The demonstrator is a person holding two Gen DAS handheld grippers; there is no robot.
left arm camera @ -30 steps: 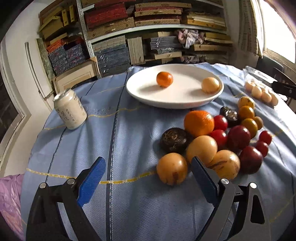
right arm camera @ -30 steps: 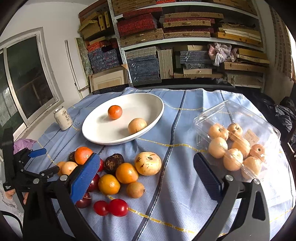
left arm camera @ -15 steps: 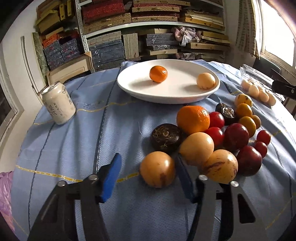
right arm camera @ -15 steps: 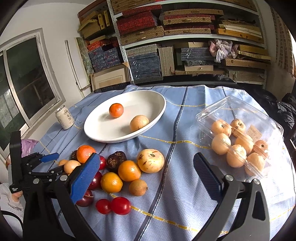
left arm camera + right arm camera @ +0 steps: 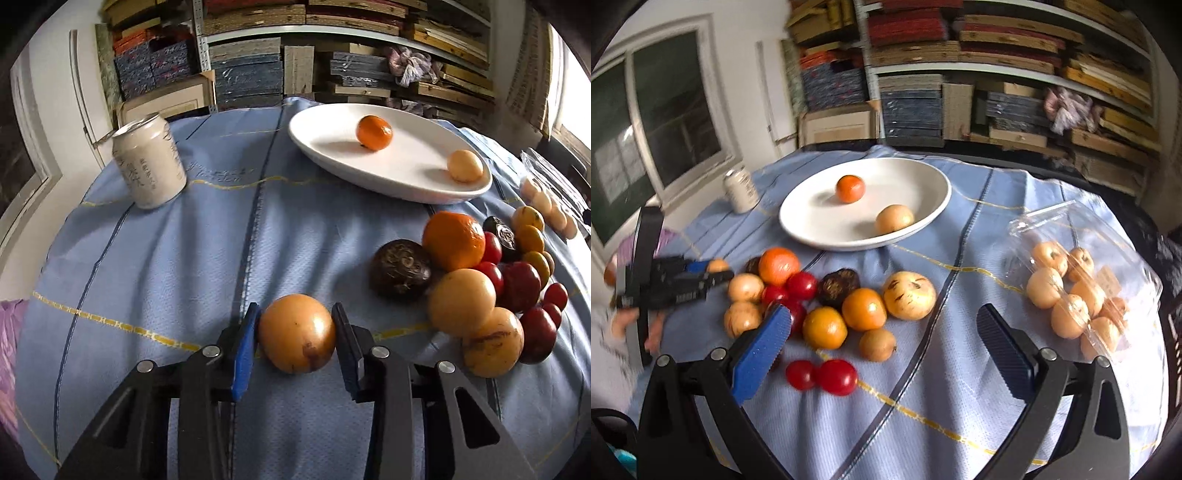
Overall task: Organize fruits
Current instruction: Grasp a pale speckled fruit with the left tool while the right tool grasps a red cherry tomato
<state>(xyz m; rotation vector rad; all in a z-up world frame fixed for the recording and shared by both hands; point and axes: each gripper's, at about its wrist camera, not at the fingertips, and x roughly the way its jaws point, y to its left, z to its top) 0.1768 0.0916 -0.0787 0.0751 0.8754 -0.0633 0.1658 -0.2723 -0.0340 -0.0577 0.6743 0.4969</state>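
Fruit to be organized is lying mostly loose on the blue-clothed worktop [image 5: 155,266]. One yellow-brown round fruit [image 5: 297,334] is sitting between the blue pads of the left hand-held gripper [image 5: 295,345]; its jaws are closing, with both pads at or almost at the fruit's sides. At 3 o'clock from this fruit, the fruit pile [image 5: 487,280] is clustering yellow, orange, red and dark pieces. At 12 o'clock, the white plate [image 5: 314,144] is carrying a small orange [image 5: 374,132] and a pale fruit [image 5: 464,165]. At 10 o'clock, a drink can [image 5: 149,160] is standing upright. The right hand-held gripper [image 5: 882,350] is hanging wide and empty above the cloth, a clear fruit box [image 5: 1082,280] at its 2 o'clock.
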